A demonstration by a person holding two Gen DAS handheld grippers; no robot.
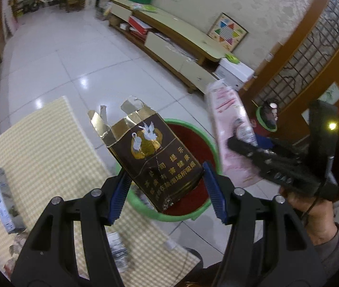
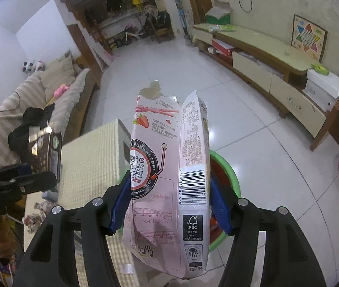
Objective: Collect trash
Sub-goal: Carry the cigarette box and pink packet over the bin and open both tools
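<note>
Since both boxes need to end up in the green bin (image 1: 188,215), what matters is that it sits right below and just past our claws. Our left claw (image 1: 164,186) pinches the dark torn cigarette pack (image 1: 155,157), its long axis tilted up and away, hanging over the bin's rim. The right claw (image 2: 169,203) pinches the pink snack box (image 2: 169,179), upright, bin mostly hidden behind it. The checked desk (image 1: 38,155) edge sits just beside the bin; nothing blocks the drop, we reckon.
</note>
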